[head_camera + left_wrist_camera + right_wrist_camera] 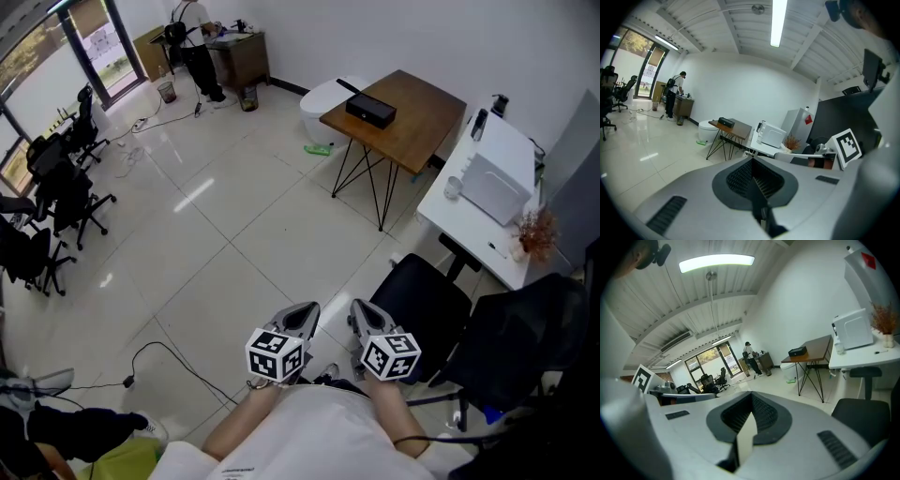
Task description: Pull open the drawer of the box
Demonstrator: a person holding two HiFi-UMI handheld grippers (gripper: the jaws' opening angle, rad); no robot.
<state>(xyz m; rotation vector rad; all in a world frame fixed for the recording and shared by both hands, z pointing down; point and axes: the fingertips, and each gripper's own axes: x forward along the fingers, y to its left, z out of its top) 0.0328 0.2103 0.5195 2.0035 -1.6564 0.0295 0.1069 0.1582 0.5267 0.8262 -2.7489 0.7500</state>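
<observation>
The black box (370, 111) sits on a wooden table (412, 117) across the room, far from both grippers; its drawer cannot be made out from here. It is small in the left gripper view, where the box (725, 122) lies on the table, and in the right gripper view, where the box (798, 351) shows at the right. My left gripper (298, 317) and right gripper (367, 317) are held side by side close to my body over the tiled floor. The left gripper (752, 161) is shut on nothing, and so is the right gripper (751, 405).
A white desk (469, 202) with a white appliance (492, 183) stands right of the wooden table. A black office chair (427, 300) is just ahead on the right. A cable (159, 361) lies on the floor. More chairs (56, 187) stand at left; a person (197, 47) stands at a far cabinet.
</observation>
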